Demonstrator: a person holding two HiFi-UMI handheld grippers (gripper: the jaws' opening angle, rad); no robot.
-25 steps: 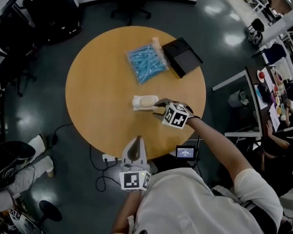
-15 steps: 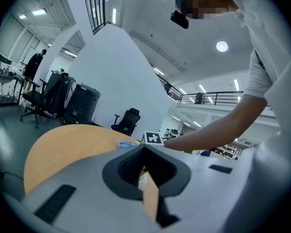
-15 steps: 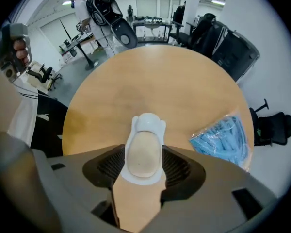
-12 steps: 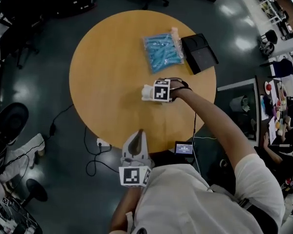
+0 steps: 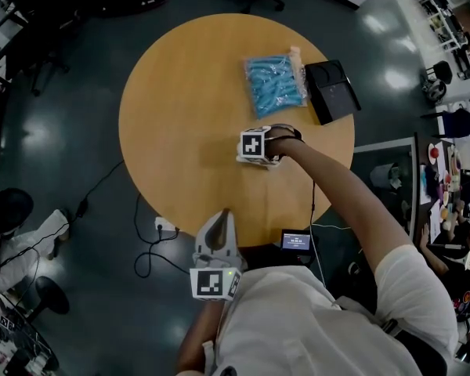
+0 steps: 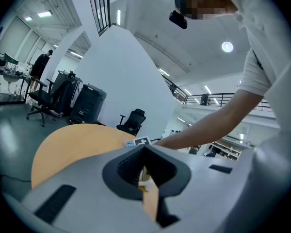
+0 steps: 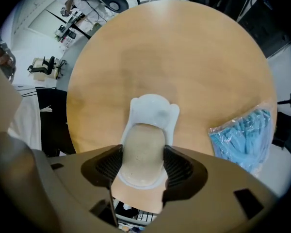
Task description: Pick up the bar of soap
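Observation:
A beige bar of soap (image 7: 143, 152) lies in a white dish (image 7: 154, 108) on the round wooden table (image 5: 180, 92). My right gripper (image 7: 142, 166) reaches down over it. Its jaws are opening and stand wide on either side of the bar, close against its flanks. In the head view the marker cube of the right gripper (image 5: 254, 146) covers the soap. My left gripper (image 5: 217, 237) hangs off the table's near edge with its tips together and nothing in them. In its own view the left gripper (image 6: 144, 171) points across the table.
A clear bag of blue items (image 5: 274, 84) (image 7: 245, 135) and a black box (image 5: 333, 91) lie at the table's far right. A small screen device (image 5: 295, 241) sits by the near edge. Cables and a power strip (image 5: 163, 225) lie on the floor.
My right gripper moved left from beside the dish to over the soap, and its jaws now flank the bar. The left gripper stayed put.

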